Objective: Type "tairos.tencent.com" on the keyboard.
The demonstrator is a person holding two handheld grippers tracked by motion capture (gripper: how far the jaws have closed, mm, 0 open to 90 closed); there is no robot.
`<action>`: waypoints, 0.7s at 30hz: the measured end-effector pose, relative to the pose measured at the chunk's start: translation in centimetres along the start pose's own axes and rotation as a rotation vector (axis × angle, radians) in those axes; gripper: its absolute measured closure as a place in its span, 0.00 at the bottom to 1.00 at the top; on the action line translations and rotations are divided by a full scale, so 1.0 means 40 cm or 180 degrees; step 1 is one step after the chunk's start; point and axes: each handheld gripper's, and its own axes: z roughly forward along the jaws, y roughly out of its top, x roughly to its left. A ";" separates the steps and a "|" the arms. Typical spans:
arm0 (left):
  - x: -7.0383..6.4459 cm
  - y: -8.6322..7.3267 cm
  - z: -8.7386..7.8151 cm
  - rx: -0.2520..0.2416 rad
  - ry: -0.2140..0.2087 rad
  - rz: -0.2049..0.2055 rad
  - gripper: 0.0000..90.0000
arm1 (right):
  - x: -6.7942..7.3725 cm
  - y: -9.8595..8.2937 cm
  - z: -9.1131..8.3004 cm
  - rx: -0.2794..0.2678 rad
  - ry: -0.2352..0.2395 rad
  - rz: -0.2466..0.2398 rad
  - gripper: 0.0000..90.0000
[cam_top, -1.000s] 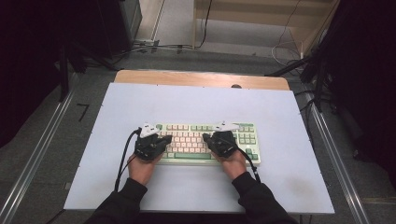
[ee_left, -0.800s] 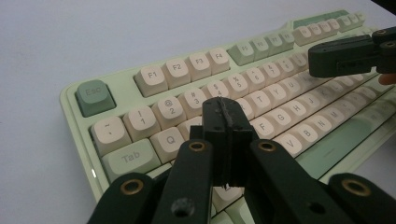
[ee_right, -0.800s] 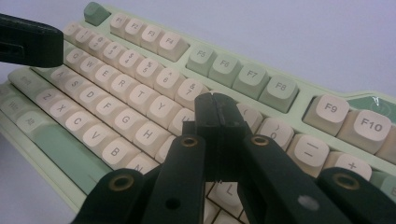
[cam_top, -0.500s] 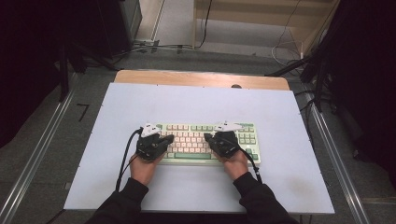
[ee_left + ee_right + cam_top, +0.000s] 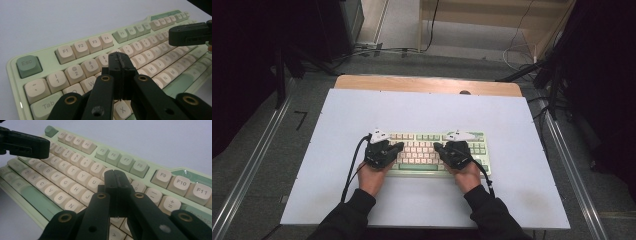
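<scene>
Nothing much has shifted since the earlier frames: both of my grippers still sit over the keyboard, which lies near the front middle of the white table. My left gripper hangs with jaws pressed together over the left-side letter keys, holding nothing, and my right gripper is likewise closed and empty above the right-side keys. I cannot tell whether either tip touches a key, since the jaws hide those beneath.

A white table with a wooden far edge stands on grey floor
</scene>
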 end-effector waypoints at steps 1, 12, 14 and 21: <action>-0.001 0.001 0.003 0.0008 -0.0001 -0.0002 1.00 | -0.001 0.000 0.000 0.0003 -0.0004 -0.0003 0.97; -0.014 0.007 0.023 0.0040 -0.0018 0.0028 1.00 | -0.005 -0.005 0.001 0.0022 -0.0013 0.0020 0.97; -0.014 0.007 0.026 0.0059 -0.0001 0.0045 1.00 | -0.009 -0.005 0.000 0.0016 -0.0008 0.0036 0.97; -0.015 0.008 0.038 0.0089 0.0021 0.0072 1.00 | -0.013 -0.003 -0.004 -0.0016 -0.0010 0.0053 0.97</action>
